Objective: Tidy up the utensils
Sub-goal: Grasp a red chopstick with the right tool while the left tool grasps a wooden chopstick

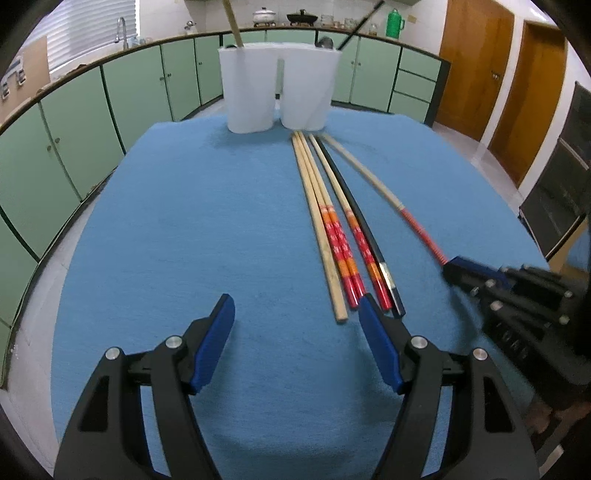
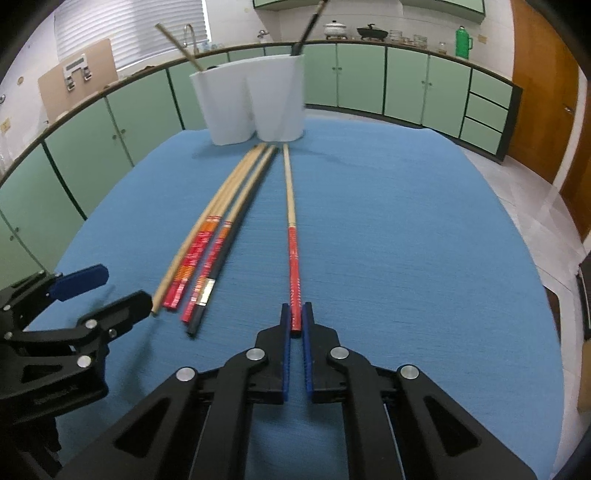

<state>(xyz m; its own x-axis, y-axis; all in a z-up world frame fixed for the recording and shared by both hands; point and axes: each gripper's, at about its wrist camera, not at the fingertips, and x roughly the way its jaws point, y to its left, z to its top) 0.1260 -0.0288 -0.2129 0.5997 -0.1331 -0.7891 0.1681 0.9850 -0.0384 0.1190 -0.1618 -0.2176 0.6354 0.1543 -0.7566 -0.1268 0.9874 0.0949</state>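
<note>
Your right gripper (image 2: 296, 317) is pinched on the near red end of a red-handled chopstick (image 2: 293, 258); both blue pads press its sides, and the stick runs straight ahead of the fingers, its pale tip pointing toward the holder. Whether that near end rests on the blue cloth (image 2: 406, 240) or is lifted just off it cannot be told.

Your left gripper (image 1: 296, 308) has its jaws spread wide over the cloth, gripping nothing. Its right fingertip (image 1: 369, 306) sits just beside the near ends of the bundle of chopsticks (image 1: 334, 236), which lies ahead and slightly right of that gripper. The bundle holds a plain wooden stick (image 1: 325, 251), sticks with red and orange handles, and a black chopstick (image 1: 354, 210), lying side by side and touching along the cloth. From your right gripper, the bundle lies to the left, apart from the pinched stick near you and closing in on it at the far tips.

Beyond all the tips stands a white utensil holder (image 2: 255, 99) with two rounded compartments. A wooden utensil (image 2: 177, 46) leans out of its left compartment and a dark-handled one (image 2: 310, 26) out of the right.
</note>
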